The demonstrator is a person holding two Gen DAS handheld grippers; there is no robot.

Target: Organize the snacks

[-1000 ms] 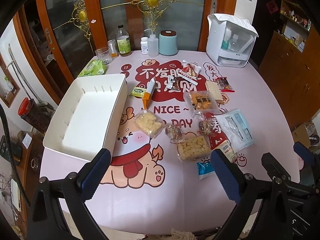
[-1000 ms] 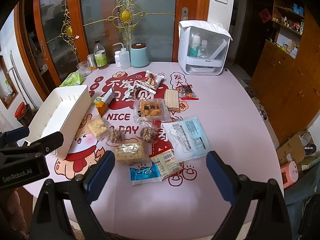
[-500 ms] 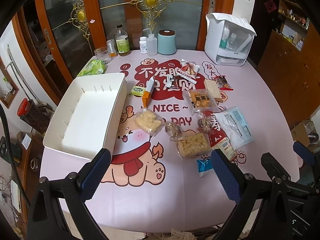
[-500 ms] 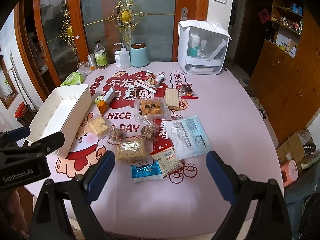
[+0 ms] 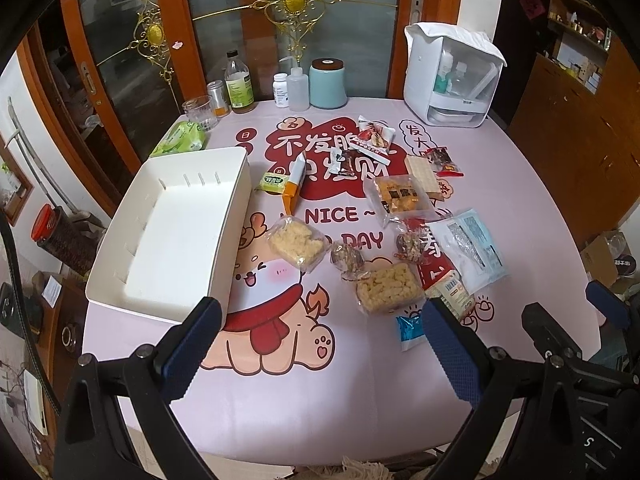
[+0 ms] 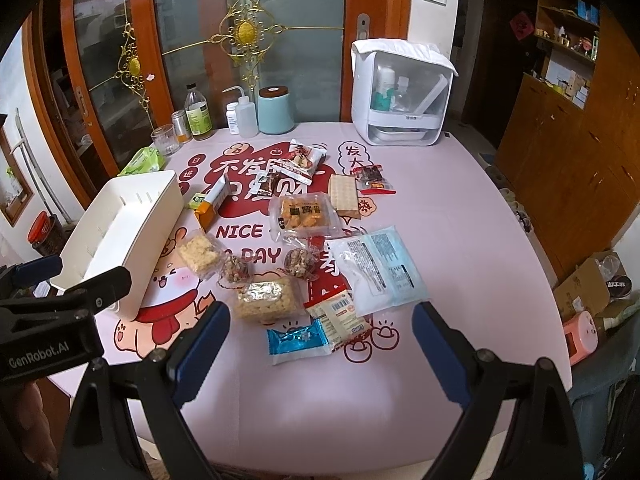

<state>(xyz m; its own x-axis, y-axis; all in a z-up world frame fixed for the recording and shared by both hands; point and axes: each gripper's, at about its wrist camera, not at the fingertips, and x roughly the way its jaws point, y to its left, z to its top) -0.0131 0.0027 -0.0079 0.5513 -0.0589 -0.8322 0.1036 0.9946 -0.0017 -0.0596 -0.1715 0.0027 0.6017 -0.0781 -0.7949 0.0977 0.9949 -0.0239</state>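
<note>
An empty white bin (image 5: 176,232) (image 6: 116,232) sits at the table's left. Several wrapped snacks lie spread to its right: puffed-rice cakes (image 5: 298,242) (image 6: 266,296), an orange box (image 5: 294,186), a blue packet (image 6: 298,338), a clear bag of biscuits (image 5: 402,196) and a pale blue-white pouch (image 6: 378,268). My left gripper (image 5: 320,344) hovers open over the table's near edge, nothing between its blue pads. My right gripper (image 6: 320,344) is likewise open and empty, just short of the blue packet. The left gripper's body (image 6: 52,320) shows at the right view's left edge.
Along the far edge stand bottles (image 5: 239,86), a glass (image 5: 200,112), a teal canister (image 5: 328,84) and a white countertop appliance (image 5: 452,76). A green tissue pack (image 5: 180,140) lies behind the bin. Wooden cabinets and a cardboard box (image 6: 588,288) are off to the right.
</note>
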